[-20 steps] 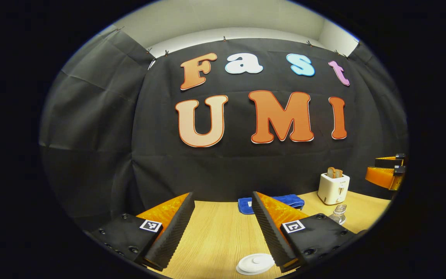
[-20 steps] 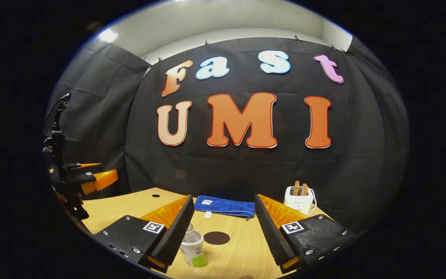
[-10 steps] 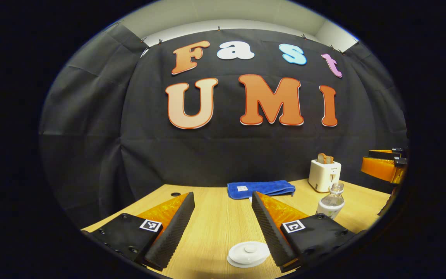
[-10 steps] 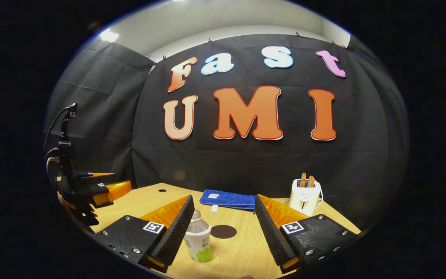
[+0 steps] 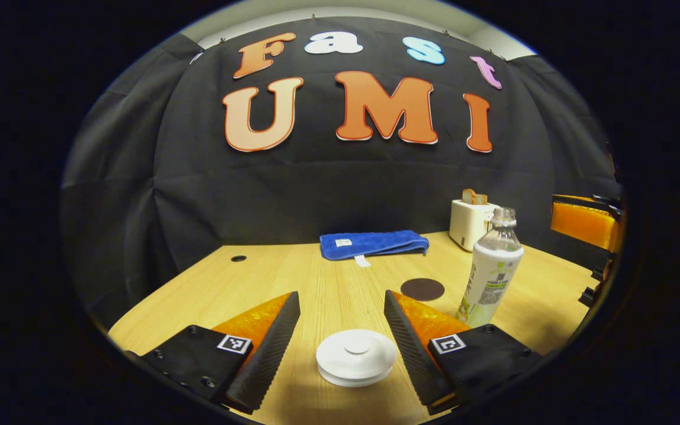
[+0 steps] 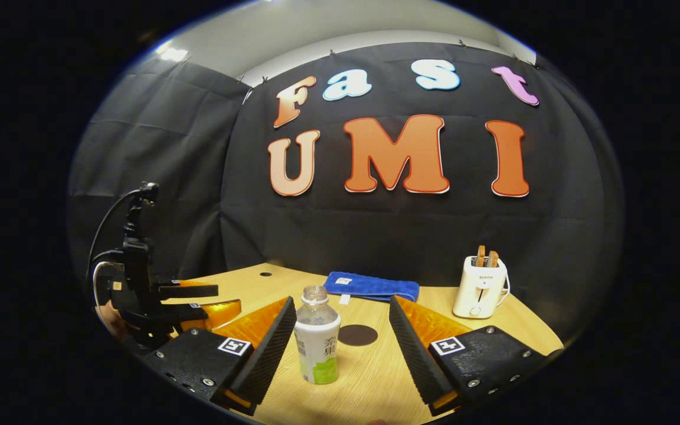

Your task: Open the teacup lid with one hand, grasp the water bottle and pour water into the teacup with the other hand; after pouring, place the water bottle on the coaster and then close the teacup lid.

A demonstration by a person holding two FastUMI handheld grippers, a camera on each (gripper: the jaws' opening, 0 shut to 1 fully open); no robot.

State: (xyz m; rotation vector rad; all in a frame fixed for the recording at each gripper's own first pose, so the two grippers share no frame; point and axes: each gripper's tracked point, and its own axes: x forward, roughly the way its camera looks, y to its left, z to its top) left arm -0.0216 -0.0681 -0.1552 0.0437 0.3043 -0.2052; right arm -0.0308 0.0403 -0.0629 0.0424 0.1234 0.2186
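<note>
While the left gripper view looks down on the table (image 5: 293, 277), the left gripper (image 5: 340, 330) stands released, fingers spread to either side of the white teacup lid (image 5: 356, 356), touching neither edge.
- Lid: seated on the cup, small knob at centre. Risk, as a judgement: closing off-centre on the flat rim could slide the lid or nudge the cup.
- Water bottle (image 5: 489, 268): upright, uncapped, near the round dark coaster (image 5: 422, 288); a knock would spill it.
- Blue cloth (image 5: 373, 243) and toaster (image 5: 471, 223) at the back.
- Writing: bottle label print too small to read.

Right gripper view:
- Right gripper (image 6: 340, 339): released, bottle (image 6: 317, 336) just inside its left finger, not gripped. Risk: that finger may tip the bottle before both press.
- Coaster (image 6: 358, 334) beyond the bottle.
- Writing: characters on the label, not legible; toaster (image 6: 480, 286) marking unreadable.
</note>
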